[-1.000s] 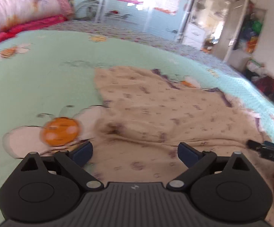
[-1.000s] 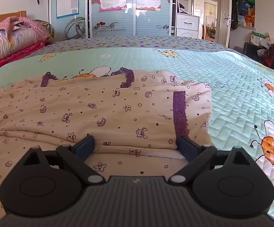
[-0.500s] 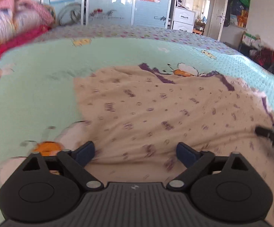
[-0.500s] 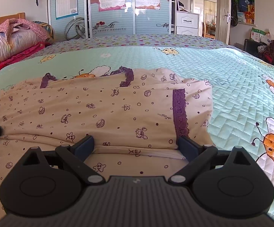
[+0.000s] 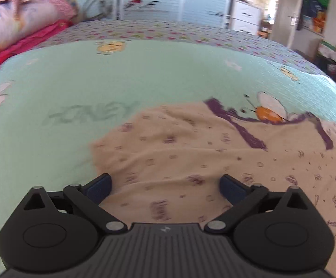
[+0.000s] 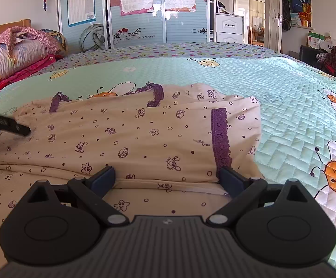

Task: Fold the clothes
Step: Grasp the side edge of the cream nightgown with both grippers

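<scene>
Cream garment (image 6: 144,139) with small purple cartoon prints lies spread on the bed (image 6: 295,106), over a mint-green quilted cover with bee pictures; upper part is folded down over the lower, fold edge running just ahead of the right gripper (image 6: 166,177); purple lace trim (image 6: 221,136) runs down the folded layer near its right edge; purple neckline trim at the far side.

Right gripper: fingers (image 6: 104,178) spread wide, nothing between them, low over the cloth at the fold; contact cannot be told.

Left gripper (image 5: 165,185): fingers (image 5: 98,186) wide apart, empty, over the garment's left part (image 5: 179,153), near its edge; view blurred; its dark tip shows at the left margin of the right wrist view, at the cloth.

Rolled bedding (image 6: 12,55) and pink fabric at the bed's far left; wardrobe doors (image 6: 140,11) with posters behind.
</scene>
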`<state>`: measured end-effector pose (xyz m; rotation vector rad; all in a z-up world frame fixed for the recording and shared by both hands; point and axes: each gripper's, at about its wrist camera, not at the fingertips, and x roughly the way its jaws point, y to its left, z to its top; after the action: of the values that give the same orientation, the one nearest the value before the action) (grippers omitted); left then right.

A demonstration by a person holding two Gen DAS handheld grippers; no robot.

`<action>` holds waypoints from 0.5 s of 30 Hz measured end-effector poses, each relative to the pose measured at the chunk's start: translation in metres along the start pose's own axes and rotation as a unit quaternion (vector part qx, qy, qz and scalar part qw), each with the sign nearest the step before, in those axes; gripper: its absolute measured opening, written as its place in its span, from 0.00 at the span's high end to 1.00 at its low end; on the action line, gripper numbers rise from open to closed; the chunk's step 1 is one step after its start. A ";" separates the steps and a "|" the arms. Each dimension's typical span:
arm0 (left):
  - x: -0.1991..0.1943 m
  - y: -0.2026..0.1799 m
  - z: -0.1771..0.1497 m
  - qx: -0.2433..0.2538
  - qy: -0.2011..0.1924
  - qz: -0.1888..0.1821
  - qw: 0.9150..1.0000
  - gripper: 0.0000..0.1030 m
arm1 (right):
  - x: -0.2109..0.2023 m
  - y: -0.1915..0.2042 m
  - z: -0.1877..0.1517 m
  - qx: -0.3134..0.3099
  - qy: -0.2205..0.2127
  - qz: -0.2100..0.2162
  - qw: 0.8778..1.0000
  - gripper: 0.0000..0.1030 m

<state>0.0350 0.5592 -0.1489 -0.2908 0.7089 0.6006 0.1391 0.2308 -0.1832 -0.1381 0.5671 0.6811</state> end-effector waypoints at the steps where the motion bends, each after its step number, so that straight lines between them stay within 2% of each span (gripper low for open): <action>1: -0.014 0.002 -0.010 -0.005 0.001 -0.003 1.000 0.04 | 0.000 0.000 0.000 0.001 0.000 0.001 1.000 0.06; 11: -0.164 0.012 -0.122 -0.042 0.008 -0.037 0.998 0.04 | -0.001 0.000 0.004 -0.002 0.016 0.000 1.000 0.05; 13: -0.192 0.016 -0.147 -0.046 0.012 -0.042 0.998 0.04 | -0.012 -0.002 0.005 -0.004 0.034 -0.005 0.999 0.05; 15: -0.217 0.021 -0.176 -0.046 0.018 -0.046 0.998 0.04 | -0.040 -0.003 -0.001 -0.015 0.030 -0.030 0.999 0.05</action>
<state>-0.2002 0.4076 -0.1304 -0.4192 0.6990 0.5424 0.1151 0.2056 -0.1626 -0.2041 0.6087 0.6283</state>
